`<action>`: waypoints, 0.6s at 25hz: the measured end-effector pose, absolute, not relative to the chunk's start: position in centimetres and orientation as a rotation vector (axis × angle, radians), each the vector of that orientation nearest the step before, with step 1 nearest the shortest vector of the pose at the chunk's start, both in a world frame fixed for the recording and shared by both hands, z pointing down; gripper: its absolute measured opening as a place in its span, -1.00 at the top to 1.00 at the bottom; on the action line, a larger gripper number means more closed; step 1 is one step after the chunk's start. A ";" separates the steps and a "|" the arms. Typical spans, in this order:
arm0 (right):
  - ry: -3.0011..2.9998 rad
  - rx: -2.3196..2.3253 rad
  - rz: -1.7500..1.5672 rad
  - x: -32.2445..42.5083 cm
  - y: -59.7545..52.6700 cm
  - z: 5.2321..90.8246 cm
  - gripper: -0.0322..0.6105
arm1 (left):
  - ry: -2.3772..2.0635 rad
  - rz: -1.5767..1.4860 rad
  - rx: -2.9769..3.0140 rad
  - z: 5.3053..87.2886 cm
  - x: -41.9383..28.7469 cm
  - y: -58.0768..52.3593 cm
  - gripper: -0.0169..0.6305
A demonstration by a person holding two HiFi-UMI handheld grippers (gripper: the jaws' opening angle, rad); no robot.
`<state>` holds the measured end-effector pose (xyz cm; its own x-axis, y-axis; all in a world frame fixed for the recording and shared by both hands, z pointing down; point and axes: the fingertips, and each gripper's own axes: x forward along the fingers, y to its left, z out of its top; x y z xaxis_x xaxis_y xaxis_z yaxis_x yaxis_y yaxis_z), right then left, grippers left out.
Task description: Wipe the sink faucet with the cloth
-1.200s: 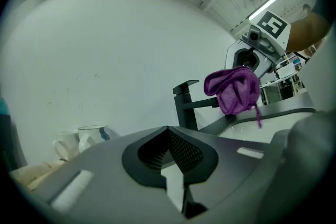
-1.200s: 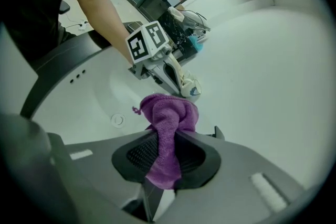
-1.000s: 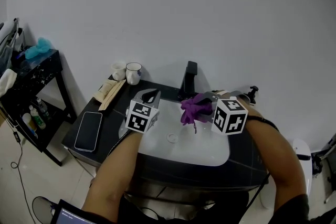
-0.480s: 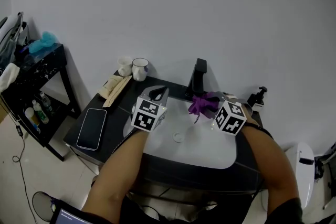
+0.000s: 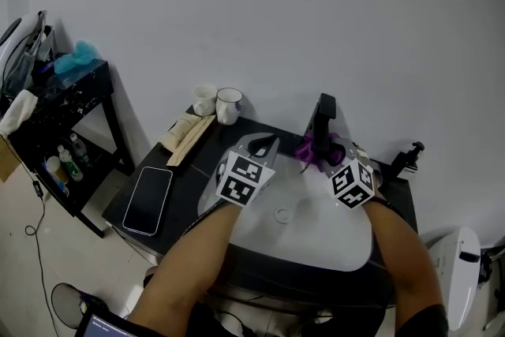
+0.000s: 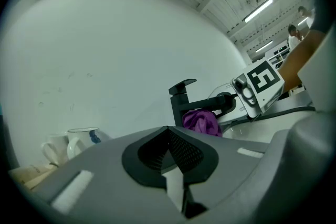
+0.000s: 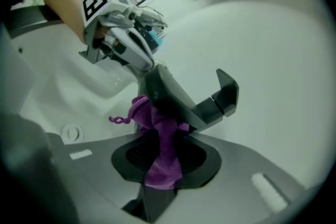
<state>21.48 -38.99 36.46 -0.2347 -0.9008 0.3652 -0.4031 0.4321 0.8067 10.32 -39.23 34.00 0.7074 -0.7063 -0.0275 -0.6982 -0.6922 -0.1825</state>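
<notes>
A black faucet (image 5: 323, 118) stands at the back of the white sink (image 5: 331, 237). My right gripper (image 5: 322, 156) is shut on a purple cloth (image 5: 314, 147), which presses against the faucet's lower front. In the right gripper view the cloth (image 7: 157, 128) bunches from the jaws up to the faucet (image 7: 210, 105). My left gripper (image 5: 264, 146) hovers over the basin's back left, jaws shut with nothing in them. From the left gripper view, the faucet (image 6: 184, 99) and cloth (image 6: 201, 120) lie just ahead of it.
A phone (image 5: 150, 189) lies on the dark counter at the left, with two cups (image 5: 229, 105) and a flat packet (image 5: 185, 132) behind it. The drain (image 5: 282, 215) sits mid-basin. A black shelf (image 5: 55, 114) with bottles stands far left. A small black fitting (image 5: 406, 158) is right of the faucet.
My right gripper has carried the cloth from over the basin up against the faucet. The left gripper has drifted toward the faucet too, and the head view has shifted.
</notes>
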 end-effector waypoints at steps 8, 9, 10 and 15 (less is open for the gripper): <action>-1.889 1.180 -0.677 21.6 -40.7 35.6 0.60 | 1.134 -0.024 -2.778 33.9 10.2 -39.3 0.90; -1.890 1.178 -0.676 21.6 -40.7 35.6 0.60 | 1.131 -0.020 -2.781 33.9 10.2 -39.3 0.90; -1.885 1.174 -0.677 21.5 -40.8 35.6 0.61 | 1.131 -0.015 -2.778 33.8 10.2 -39.3 0.90; -1.855 1.133 -0.647 21.4 -40.8 36.4 0.61 | 1.149 -0.028 -2.775 33.9 10.0 -39.5 0.90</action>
<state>21.37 -40.75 36.39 -0.2320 -0.8896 0.3935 -0.4520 0.4568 0.7662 9.99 -39.53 33.91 0.7085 -0.7048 -0.0352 -0.7022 -0.6992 -0.1342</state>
